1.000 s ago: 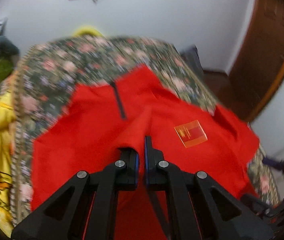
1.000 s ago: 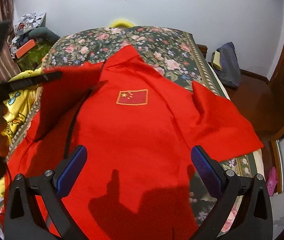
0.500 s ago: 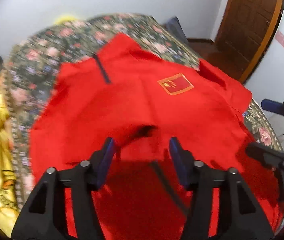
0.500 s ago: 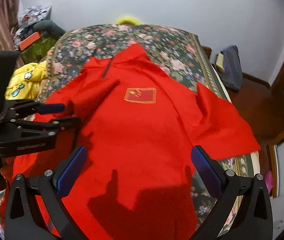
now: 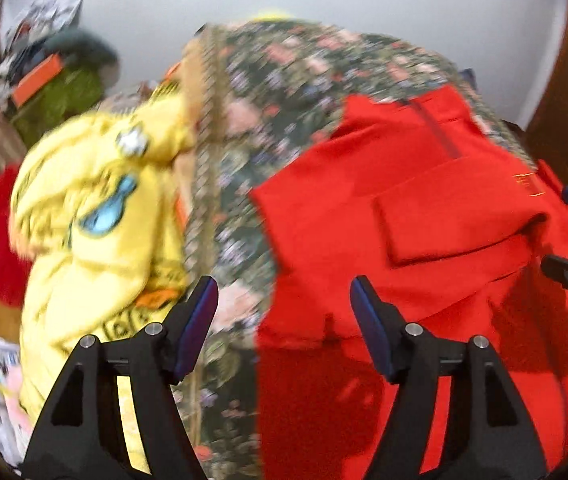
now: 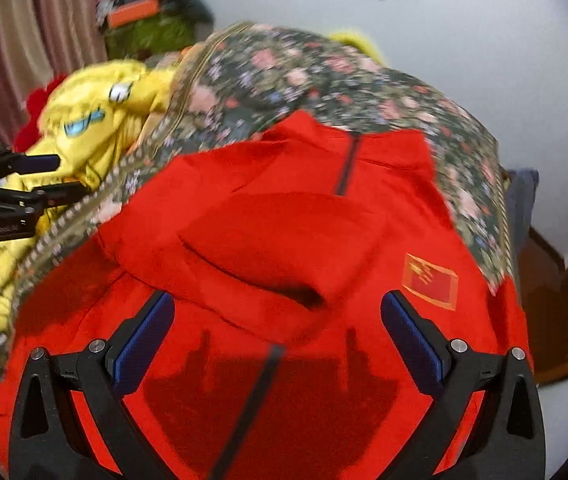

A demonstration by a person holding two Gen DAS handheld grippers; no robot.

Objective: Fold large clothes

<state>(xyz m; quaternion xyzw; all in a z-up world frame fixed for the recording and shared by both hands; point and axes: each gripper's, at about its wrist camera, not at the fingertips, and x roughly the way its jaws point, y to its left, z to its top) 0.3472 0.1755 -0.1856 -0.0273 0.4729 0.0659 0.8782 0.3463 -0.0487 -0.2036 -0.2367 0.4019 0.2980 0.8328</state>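
The left tongs (image 5: 284, 320) stand open with nothing between the pads; their jaws have just been opening, and they hang over the left edge of the red jacket (image 5: 424, 220) where it meets the floral bedspread (image 5: 267, 92). That placement reads as a release: the sleeve (image 6: 267, 248) lies folded across the chest, so the cloth is let go to rest there. The right tongs (image 6: 275, 332) are open too, wide and empty, poised above the jacket's lower front beside its dark zip (image 6: 251, 400), likely ready for the next fold.

The jacket lies spread flat on the bed, collar at the far end, hem near, which keeps it smooth for folding. A flag patch (image 6: 430, 280), red with yellow marks, sits on the right chest; blur hides its detail. To the left, a yellow garment (image 5: 95, 216) with a blue cartoon figure lies heaped at the bed's edge, set aside; dark print near its hem cannot be read. No other writing is legible.
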